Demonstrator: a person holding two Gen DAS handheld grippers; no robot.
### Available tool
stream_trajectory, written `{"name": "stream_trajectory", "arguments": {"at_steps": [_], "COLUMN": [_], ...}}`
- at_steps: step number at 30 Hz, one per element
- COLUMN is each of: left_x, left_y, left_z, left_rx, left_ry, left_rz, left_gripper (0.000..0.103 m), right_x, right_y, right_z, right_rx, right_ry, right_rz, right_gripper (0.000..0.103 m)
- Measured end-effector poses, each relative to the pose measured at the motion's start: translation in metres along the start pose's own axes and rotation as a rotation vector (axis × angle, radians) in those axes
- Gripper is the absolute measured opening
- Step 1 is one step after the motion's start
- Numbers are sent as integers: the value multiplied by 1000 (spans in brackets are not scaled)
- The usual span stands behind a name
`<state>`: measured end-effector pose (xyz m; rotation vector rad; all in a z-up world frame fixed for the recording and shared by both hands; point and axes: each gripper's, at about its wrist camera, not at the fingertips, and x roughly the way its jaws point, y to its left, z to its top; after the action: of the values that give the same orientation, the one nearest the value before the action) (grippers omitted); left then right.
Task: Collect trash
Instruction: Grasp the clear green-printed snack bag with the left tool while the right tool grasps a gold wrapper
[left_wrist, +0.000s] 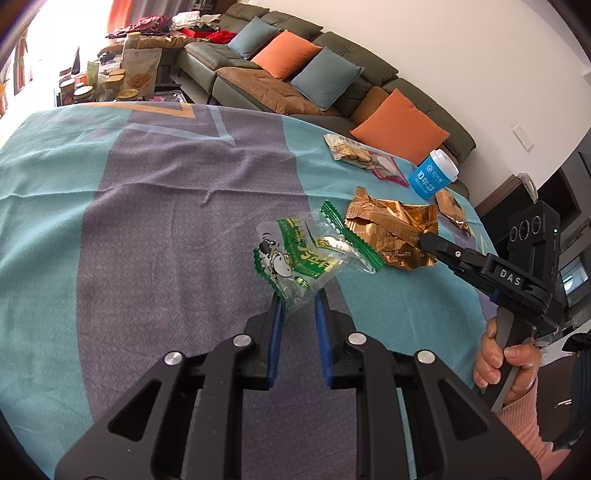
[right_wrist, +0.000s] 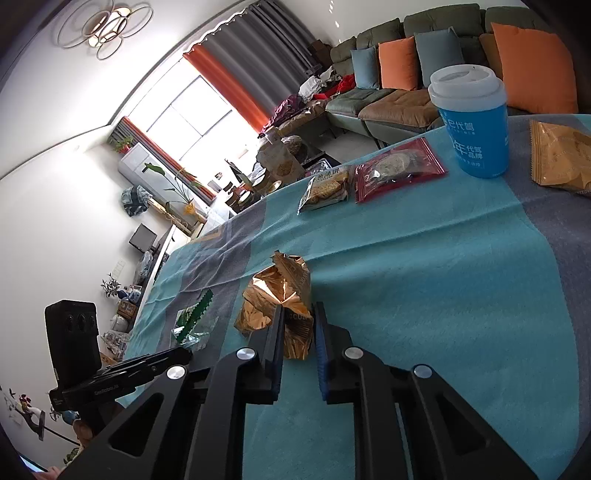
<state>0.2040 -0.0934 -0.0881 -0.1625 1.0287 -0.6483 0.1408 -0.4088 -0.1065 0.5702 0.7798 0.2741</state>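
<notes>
While the left gripper (left_wrist: 298, 299) jaws pinch the green wrapper (left_wrist: 291, 258), the right gripper (right_wrist: 299, 314) jaws clamp the gold wrapper (right_wrist: 275, 299).

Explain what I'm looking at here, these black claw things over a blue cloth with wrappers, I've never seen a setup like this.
No robot: a person holds two black pincer tools, each carrying a fisheye camera that looks along its fingers. One picture comes from the left tool, one from the right. The left hand-held gripper pinches a crumpled clear-and-green plastic wrapper. The right hand-held gripper pinches a crumpled gold foil wrapper. On the teal and grey tablecloth also lie a blue paper cup with a white lid, two sealed biscuit packets and a flat orange snack packet.
</notes>
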Motion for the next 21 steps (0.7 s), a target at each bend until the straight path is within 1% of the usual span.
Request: {"name": "stream_trajectory", "arguments": {"at_steps": [3, 9, 21], "left_x": [-5, -30, -87], "left_y": [-2, -8, -2], "left_z": [-3, -12, -41], "left_rx": [12, 56, 59], "left_ry": [-14, -61, -144], "left_rz": [11, 45, 86], "left_gripper": [17, 17, 17], "right_x": [-4, -13, -28], "right_y": [3, 7, 28], "right_z": [-2, -8, -22], "right_rx": [2, -9, -24], "right_ry": [-11, -31, -59], "right_rz": [13, 49, 128], "right_gripper": [12, 9, 7]}}
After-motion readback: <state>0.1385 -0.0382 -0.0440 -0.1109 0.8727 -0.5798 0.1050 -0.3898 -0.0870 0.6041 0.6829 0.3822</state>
